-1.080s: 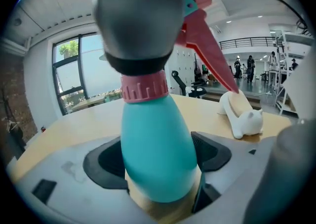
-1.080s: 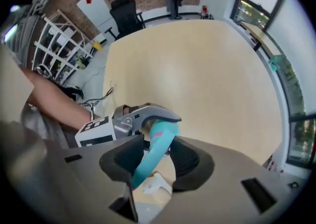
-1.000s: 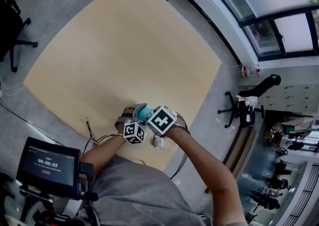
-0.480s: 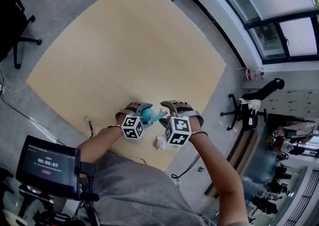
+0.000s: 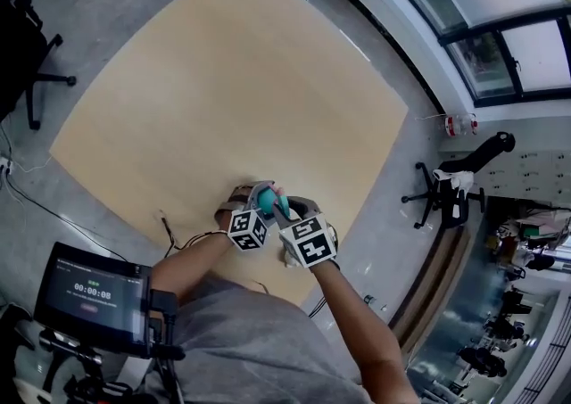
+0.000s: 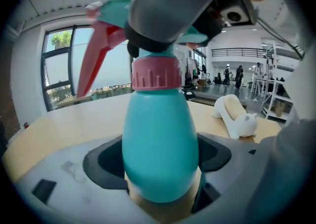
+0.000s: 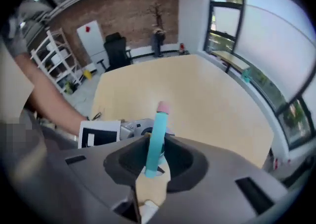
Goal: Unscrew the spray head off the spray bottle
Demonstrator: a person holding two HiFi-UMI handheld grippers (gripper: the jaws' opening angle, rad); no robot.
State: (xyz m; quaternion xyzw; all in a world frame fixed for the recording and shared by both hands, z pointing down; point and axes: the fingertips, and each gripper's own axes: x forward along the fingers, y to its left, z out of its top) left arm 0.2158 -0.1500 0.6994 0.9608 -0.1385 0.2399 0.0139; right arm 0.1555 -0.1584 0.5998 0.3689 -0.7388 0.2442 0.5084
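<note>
your left gripper (image 6: 160, 178) has its fingers clamped on the teal spray bottle (image 6: 159, 139), pinning it upright on the surface (image 5: 232, 81) near your edge so the body can't spin. your right gripper (image 7: 152, 171) sits over the top. its fingers have just been closing and are narrow on the spray head (image 7: 157, 134), placed to twist it off at the pink collar (image 6: 156, 73). head looks not yet off.

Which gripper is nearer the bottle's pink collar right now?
Right. The right gripper, jaws just closing, holds the spray head directly above the pink collar; the left gripper clamps the teal bottle body lower down.
</note>
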